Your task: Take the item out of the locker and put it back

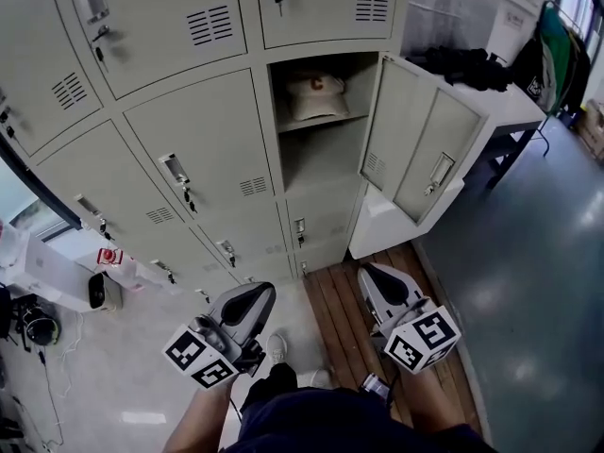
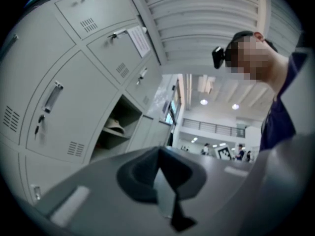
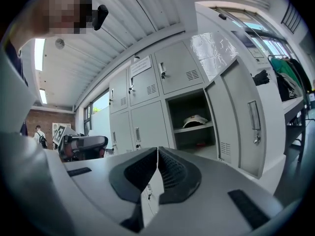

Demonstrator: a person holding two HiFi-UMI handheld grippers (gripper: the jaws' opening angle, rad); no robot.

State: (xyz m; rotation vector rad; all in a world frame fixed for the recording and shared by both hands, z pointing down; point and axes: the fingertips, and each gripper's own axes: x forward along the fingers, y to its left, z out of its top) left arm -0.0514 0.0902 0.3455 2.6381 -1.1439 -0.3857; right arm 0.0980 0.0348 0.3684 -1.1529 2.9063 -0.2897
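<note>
At the far side of the scene stands a bank of lockers [image 1: 189, 140], with one compartment [image 1: 326, 163] open and its door [image 1: 415, 144] swung out to the right. One cap [image 1: 316, 94] sits on the upper shelf [image 1: 321, 122] inside, its front facing out of the opening. It lies ahead of and above both claws, about midway between them, so neither hand looks clearly nearer. The left claw [image 1: 262, 293] and the right claw [image 1: 372, 272] are each closed with nothing between the jaws. The count is two claws, one cap and one open compartment.
</note>
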